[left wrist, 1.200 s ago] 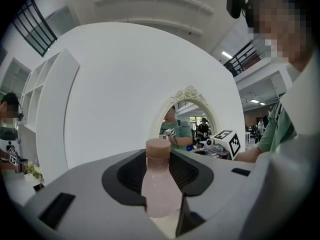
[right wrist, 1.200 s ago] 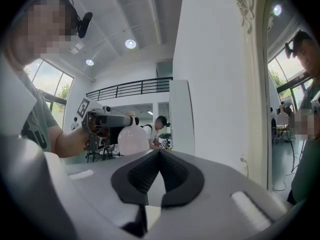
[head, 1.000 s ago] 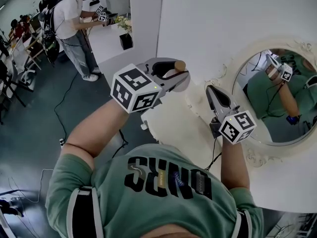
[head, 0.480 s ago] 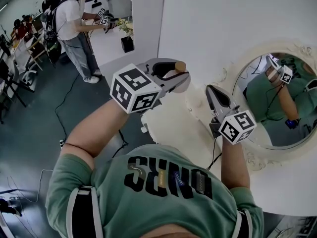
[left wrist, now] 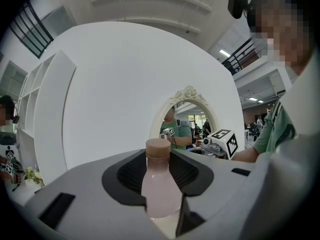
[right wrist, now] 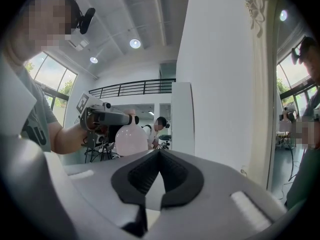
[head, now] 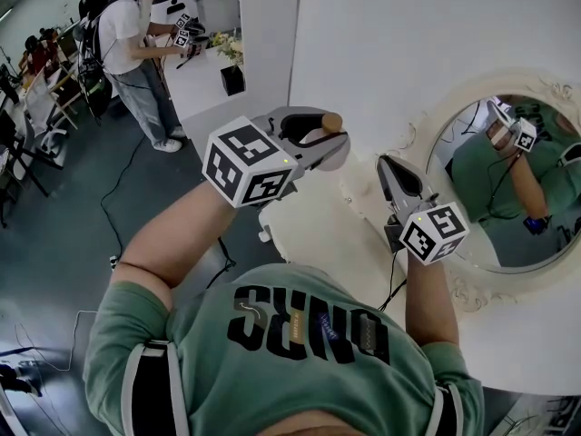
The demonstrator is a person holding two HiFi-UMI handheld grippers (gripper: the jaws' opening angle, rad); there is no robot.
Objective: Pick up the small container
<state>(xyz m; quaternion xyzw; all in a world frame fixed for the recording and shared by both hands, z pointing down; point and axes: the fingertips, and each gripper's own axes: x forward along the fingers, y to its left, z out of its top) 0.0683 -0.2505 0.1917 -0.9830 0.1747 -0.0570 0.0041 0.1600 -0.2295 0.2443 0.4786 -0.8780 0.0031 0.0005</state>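
The small container is a pale pink bottle point(left wrist: 160, 186) with a tan cap, held upright between the jaws of my left gripper point(head: 320, 140), which is shut on it. In the head view only the bottle's cap point(head: 330, 122) and a bit of its body stick out past the jaws, up in the air in front of the white wall. My right gripper point(head: 385, 163) hangs a little to the right of it with its dark pads point(right wrist: 150, 176) pressed together and nothing between them. The right gripper view shows the bottle point(right wrist: 131, 139) from the side, in the left gripper.
An oval mirror point(head: 508, 184) in an ornate white frame hangs on the wall at the right. The white table top point(head: 313, 230) lies below both grippers. At the far left a person point(head: 127, 34) stands at a white counter with a potted plant point(head: 231, 71).
Both grippers and the bottle stay where they were. Only the person in the background has shifted a little.
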